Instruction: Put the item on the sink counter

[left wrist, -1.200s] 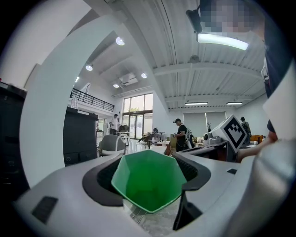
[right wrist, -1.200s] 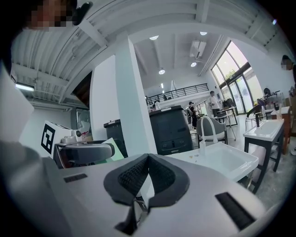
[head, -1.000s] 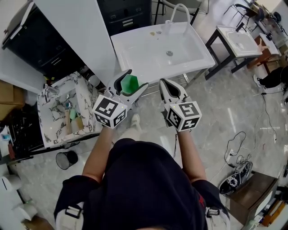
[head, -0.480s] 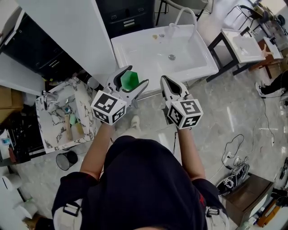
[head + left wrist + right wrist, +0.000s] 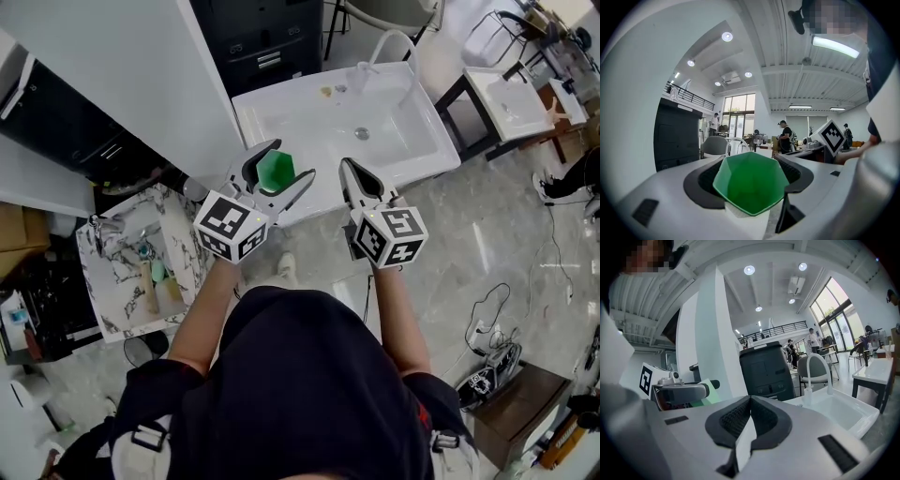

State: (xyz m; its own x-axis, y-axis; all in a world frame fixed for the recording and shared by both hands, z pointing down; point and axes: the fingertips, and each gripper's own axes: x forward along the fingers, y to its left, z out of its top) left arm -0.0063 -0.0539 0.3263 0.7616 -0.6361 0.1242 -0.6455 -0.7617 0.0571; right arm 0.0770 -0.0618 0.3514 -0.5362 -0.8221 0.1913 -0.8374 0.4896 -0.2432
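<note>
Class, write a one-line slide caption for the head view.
Left gripper holds a green cup near the white sink; right gripper shut, empty.

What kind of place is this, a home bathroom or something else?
Probably a test lab or workshop, not a home: a white sink, a second sink on a dark stand and a marble-pattern sink stand apart on a polished hall floor, with loose cables nearby.

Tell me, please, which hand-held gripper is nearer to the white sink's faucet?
Right. The right hand-held gripper is at the front edge of the sink, roughly opposite the faucet; the left hand-held gripper, holding the green cup, is further left.
</note>
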